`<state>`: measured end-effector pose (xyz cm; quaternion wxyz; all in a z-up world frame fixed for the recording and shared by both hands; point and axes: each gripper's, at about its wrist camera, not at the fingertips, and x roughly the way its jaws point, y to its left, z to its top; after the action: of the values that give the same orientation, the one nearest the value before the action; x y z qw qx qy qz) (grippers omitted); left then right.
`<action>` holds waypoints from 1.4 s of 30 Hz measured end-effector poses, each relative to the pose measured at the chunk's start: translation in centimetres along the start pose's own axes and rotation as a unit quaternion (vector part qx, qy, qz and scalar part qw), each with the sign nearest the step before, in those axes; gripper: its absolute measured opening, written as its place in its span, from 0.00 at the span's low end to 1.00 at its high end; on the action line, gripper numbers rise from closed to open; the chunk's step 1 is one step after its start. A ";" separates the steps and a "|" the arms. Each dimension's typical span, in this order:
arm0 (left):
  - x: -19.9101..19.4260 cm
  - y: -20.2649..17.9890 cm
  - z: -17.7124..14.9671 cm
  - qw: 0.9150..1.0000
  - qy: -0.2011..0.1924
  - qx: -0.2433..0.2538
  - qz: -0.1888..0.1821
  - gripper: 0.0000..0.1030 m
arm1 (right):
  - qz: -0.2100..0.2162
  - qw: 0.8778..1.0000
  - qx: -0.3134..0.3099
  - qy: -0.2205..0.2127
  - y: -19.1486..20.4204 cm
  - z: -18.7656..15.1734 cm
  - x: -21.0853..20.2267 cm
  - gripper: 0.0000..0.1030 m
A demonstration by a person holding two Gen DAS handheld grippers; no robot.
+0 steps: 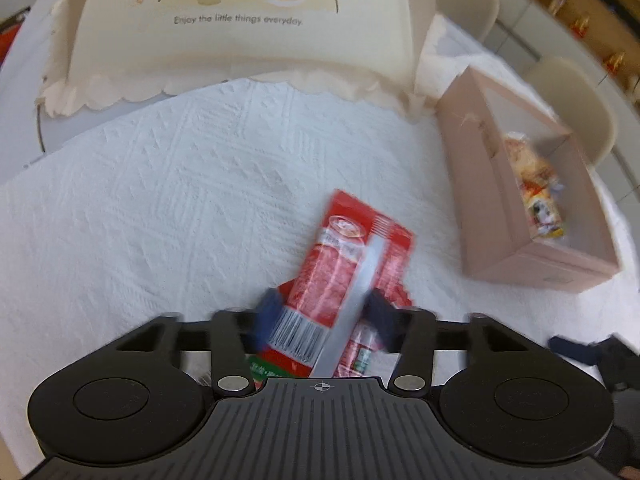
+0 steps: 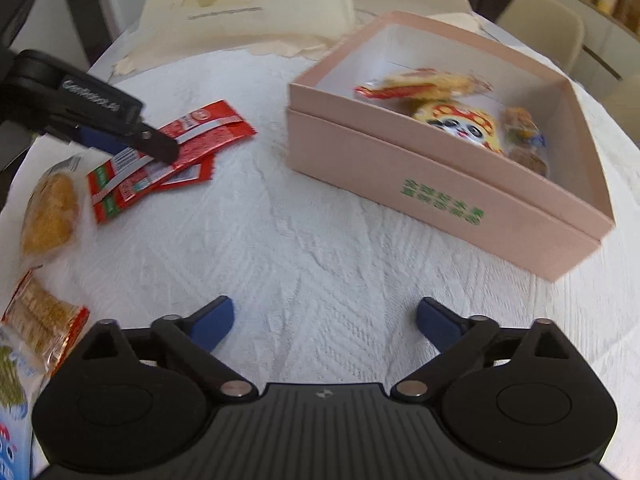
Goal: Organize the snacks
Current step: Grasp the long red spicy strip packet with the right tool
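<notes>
My left gripper (image 1: 324, 316) is shut on a red snack packet (image 1: 344, 256) with a silver seam and a barcode, just above the white cloth. A second red packet (image 2: 180, 172) lies under it. The left gripper (image 2: 132, 136) and the held packet (image 2: 188, 136) also show in the right wrist view. A pink open box (image 2: 440, 184) holds several snacks, among them a panda packet (image 2: 460, 124); it also shows at the right of the left wrist view (image 1: 492, 208). My right gripper (image 2: 324, 320) is open and empty over the cloth in front of the box.
A yellow cake packet (image 2: 50, 212), a cracker packet (image 2: 44, 324) and a blue-green packet (image 2: 12, 400) lie at the left. A cream food cover (image 1: 240, 28) stands at the back of the table. Chairs (image 2: 544, 24) stand beyond the table.
</notes>
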<state>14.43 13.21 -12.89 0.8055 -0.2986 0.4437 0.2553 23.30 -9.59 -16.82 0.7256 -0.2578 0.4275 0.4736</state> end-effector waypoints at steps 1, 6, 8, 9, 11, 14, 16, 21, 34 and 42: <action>-0.3 0.1 -0.2 1.000 -0.004 -0.004 0.003 0.44 | 0.000 1.000 0.000 -0.001 0.0 -0.1 0.0 1.00; -3.1 0.6 -1.3 0.999 -0.030 -0.018 -0.002 0.20 | -0.001 1.000 0.002 0.010 0.0 0.3 0.1 1.00; -5.4 1.1 -1.9 0.997 -0.057 -0.044 -0.024 0.13 | 0.011 0.999 -0.015 0.034 0.2 1.1 0.1 0.99; -6.7 1.4 -2.4 0.995 -0.075 -0.056 -0.035 0.13 | 0.029 0.998 -0.032 0.041 0.4 1.6 0.0 0.96; -9.5 2.1 -3.5 0.990 -0.109 -0.074 -0.048 0.13 | 0.041 0.998 -0.050 0.017 1.2 2.6 -0.7 0.94; -12.4 3.0 -4.8 0.984 -0.137 -0.098 -0.062 0.13 | 0.057 0.995 -0.085 -0.004 3.8 5.0 -0.7 0.94; -13.4 3.5 -5.7 0.983 -0.135 -0.104 -0.069 0.13 | 0.068 0.994 -0.084 -0.001 5.3 6.6 0.4 0.94; -14.4 6.0 -8.3 0.975 -0.128 -0.165 -0.076 0.15 | 0.081 0.993 -0.083 0.015 9.5 9.0 3.3 0.89; -10.7 6.2 -12.7 0.984 -0.058 -0.157 -0.058 0.20 | 0.070 0.990 -0.109 0.064 6.2 6.0 0.5 0.45; -7.6 4.8 -14.6 0.969 -0.028 -0.232 -0.084 0.20 | 0.019 0.993 -0.081 0.081 -0.7 -1.1 -3.9 0.49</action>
<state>-0.64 5.14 -13.76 0.7448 -0.5062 0.3230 0.2910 22.78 -12.53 -14.00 0.6564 -0.3448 0.4497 0.4981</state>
